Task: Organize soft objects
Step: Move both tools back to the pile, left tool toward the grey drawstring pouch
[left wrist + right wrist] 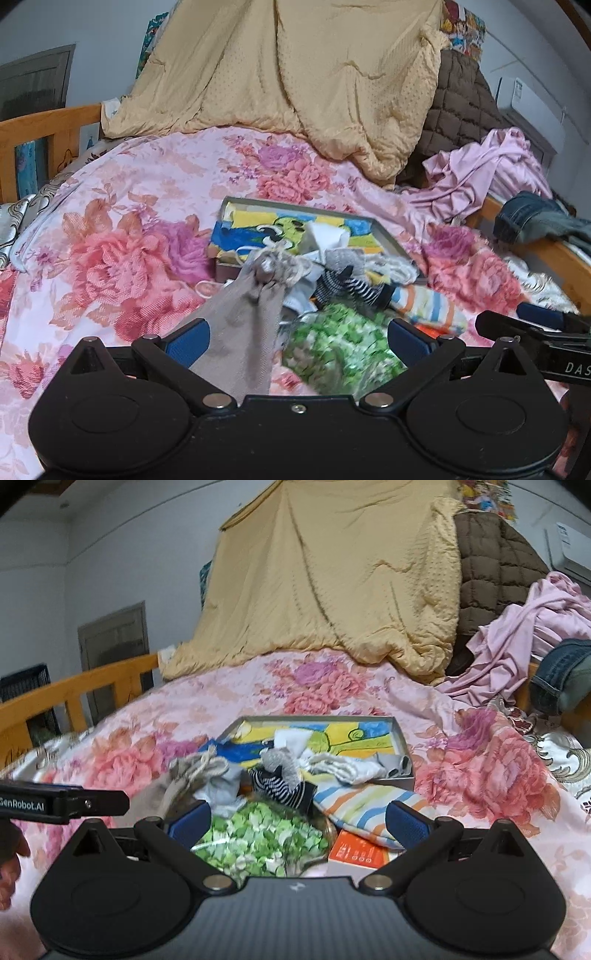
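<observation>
Left gripper point(297, 338) fingers spread wide at lower centre, grey cloth pouch point(243, 325) draped between them, right gripper point(297, 819) fingers parted over green patterned bundle point(258, 840), pile of socks point(291, 779) mid-frame on floral bed point(184, 720)

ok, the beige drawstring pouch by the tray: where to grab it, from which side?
Take the beige drawstring pouch at its cinched neck, the narrowest, bunched part. Come from the near left with the open left hand-held gripper; socks crowd its right side.
</observation>
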`<state>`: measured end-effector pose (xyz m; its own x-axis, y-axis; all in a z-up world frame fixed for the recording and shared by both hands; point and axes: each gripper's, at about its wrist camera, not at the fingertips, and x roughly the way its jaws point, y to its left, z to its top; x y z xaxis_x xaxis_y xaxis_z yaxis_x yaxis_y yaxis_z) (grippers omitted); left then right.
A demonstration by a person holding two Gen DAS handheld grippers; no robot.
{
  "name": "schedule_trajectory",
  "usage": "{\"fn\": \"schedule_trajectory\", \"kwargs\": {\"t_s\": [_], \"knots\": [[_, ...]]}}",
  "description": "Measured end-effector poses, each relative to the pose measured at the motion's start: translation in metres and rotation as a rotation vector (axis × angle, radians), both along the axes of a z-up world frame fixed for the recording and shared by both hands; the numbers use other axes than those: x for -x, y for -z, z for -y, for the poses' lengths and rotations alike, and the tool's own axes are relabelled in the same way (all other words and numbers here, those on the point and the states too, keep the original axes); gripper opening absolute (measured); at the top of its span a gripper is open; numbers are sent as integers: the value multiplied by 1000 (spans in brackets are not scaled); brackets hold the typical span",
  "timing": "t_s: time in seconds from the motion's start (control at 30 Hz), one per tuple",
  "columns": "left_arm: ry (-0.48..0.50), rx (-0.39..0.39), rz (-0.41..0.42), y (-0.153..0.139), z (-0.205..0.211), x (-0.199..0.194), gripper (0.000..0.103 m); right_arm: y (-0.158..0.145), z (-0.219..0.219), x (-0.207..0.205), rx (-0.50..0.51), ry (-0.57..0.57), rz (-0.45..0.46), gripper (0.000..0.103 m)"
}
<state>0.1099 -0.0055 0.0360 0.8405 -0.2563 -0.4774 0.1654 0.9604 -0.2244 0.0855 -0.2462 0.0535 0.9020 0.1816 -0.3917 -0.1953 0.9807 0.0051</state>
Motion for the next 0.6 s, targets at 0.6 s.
{"fn": "schedule_trajectory", "kwargs": {"t_s": [0.6], "knots": [[-129,-71,-91,27,-22,-31,102,32,-25,-26,58,-74,-75,103]]}}
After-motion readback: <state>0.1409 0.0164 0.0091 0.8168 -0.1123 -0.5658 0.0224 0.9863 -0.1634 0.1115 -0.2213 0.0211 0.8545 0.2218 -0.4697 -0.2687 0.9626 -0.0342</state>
